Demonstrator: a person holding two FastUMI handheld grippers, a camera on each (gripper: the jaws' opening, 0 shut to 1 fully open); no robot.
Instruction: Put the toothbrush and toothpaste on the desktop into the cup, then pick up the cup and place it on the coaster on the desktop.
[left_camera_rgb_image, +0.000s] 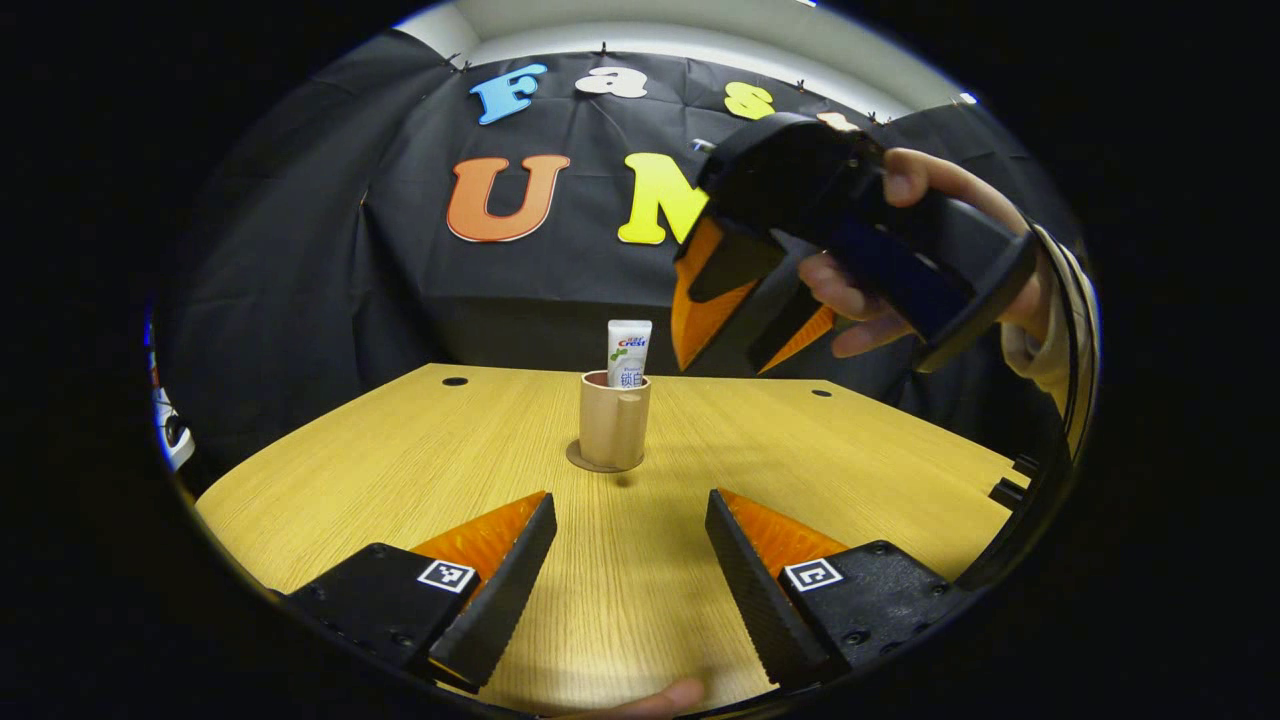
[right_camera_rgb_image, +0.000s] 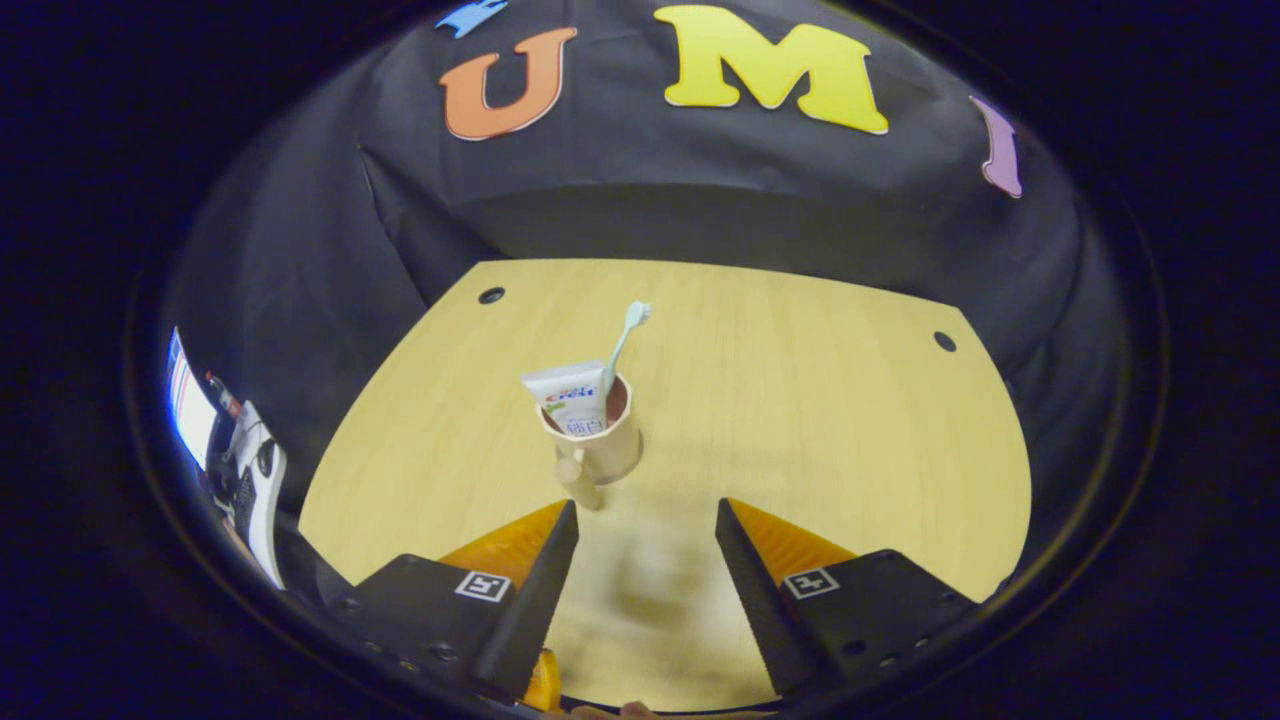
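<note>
A beige cup (left_camera_rgb_image: 613, 425) stands upright on a round brown coaster (left_camera_rgb_image: 582, 461) in the middle of the wooden desktop (left_camera_rgb_image: 400, 450). A white toothpaste tube (left_camera_rgb_image: 629, 352) sticks up out of it. In the right gripper view the cup (right_camera_rgb_image: 605, 445) holds both the toothpaste (right_camera_rgb_image: 568, 397) and a pale blue toothbrush (right_camera_rgb_image: 625, 338), handle side toward me. My left gripper (left_camera_rgb_image: 630, 520) rests low over the near desktop, open and with nothing in it. A hand holds my right gripper (left_camera_rgb_image: 725, 368) in the air above and right of the cup, open; its own view shows the gripper (right_camera_rgb_image: 645, 525) open, short of the cup.
Small dark holes (right_camera_rgb_image: 491, 295) (right_camera_rgb_image: 944, 341) mark the desktop's far corners. Black cloth walls close off the back and sides. Some equipment (right_camera_rgb_image: 245, 470) sits beyond the table's left edge. A fingertip (left_camera_rgb_image: 655, 700) shows at the bottom of the left gripper view.
</note>
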